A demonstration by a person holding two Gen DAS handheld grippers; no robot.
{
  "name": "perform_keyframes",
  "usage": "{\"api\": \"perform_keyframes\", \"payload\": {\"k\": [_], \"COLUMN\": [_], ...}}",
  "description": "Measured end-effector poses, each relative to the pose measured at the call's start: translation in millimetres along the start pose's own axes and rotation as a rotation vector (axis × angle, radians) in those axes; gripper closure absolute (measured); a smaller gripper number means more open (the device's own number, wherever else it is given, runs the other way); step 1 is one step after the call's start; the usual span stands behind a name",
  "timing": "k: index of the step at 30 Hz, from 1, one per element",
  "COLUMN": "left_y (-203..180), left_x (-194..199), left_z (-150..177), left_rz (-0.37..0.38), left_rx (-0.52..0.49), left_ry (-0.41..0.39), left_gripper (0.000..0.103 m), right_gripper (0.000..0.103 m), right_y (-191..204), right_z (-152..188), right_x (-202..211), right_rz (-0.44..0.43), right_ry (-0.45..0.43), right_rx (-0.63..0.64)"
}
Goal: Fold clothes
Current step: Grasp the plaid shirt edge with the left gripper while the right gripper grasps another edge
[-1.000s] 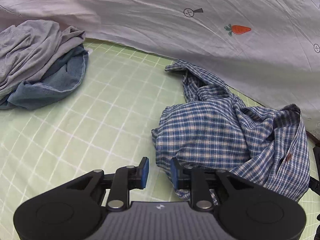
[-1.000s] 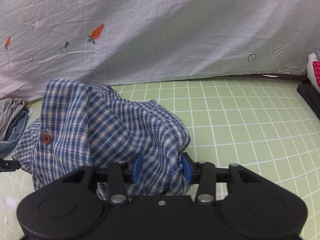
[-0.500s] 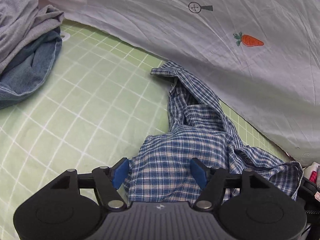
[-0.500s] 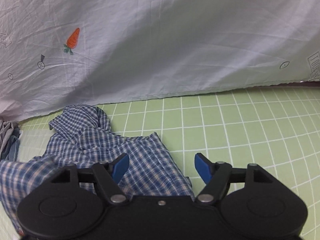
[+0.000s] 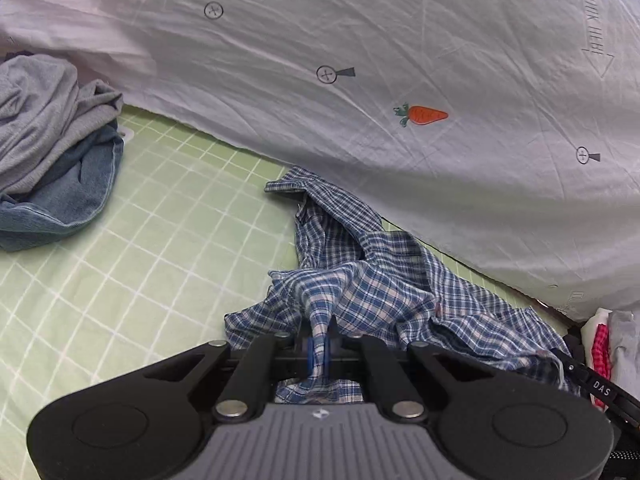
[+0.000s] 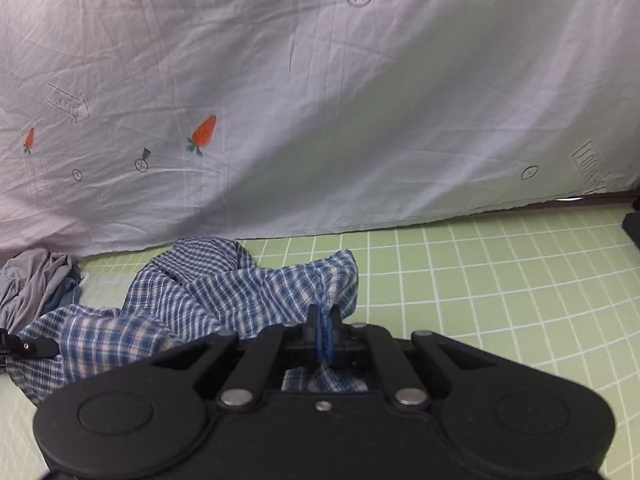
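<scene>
Green grid mat (image 5: 120, 272), pinched plaid shirt (image 5: 372, 292)

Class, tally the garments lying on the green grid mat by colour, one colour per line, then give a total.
Blue-and-white checked cotton shirt: 1
Grey jersey garment: 1
Blue denim garment: 1
Total: 3
</scene>
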State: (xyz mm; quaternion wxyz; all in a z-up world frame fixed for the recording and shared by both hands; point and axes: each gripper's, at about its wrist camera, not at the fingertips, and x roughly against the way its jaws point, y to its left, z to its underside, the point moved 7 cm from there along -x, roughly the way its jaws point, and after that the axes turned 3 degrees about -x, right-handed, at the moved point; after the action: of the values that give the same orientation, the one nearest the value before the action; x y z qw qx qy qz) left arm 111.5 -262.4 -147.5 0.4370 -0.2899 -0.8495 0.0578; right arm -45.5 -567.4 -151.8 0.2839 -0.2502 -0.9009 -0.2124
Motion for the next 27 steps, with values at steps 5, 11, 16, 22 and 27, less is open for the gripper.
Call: {"api": "perform_keyframes", "payload": {"k": [5, 11, 16, 22, 27], "left_y": [13, 30, 39, 50, 48], "left_x": [40, 58, 60, 87, 97], "left_z": [60, 144, 195, 189, 165], "left_rz": [-0.037, -0.088, -0.143, -0.167, -0.168], "left_rx": [-0.041, -0.035, -0.045, -0.003, -0.003], "left_ry": [0.039, 0.183, 0.291, 0.219, 0.135], "left_gripper": [0.099, 0.098, 0.097, 0.085, 0.068], "right_gripper": [0.1, 0.1, 0.099, 0.088, 0.058], "right_y": [-14, -26, -27, -25, -29], "right_z": [43, 136, 188, 178, 147], "right_x": [74, 103, 109, 122, 132], "right_rz": [-0.003, 0.03, 0.03, 0.026, 0.034], "right_ry": [-0.028, 0.135, 0.258, 0.223, 0.104], "right_rx": [-0.03, -0.021, -0.018, -0.04, -0.098]}}
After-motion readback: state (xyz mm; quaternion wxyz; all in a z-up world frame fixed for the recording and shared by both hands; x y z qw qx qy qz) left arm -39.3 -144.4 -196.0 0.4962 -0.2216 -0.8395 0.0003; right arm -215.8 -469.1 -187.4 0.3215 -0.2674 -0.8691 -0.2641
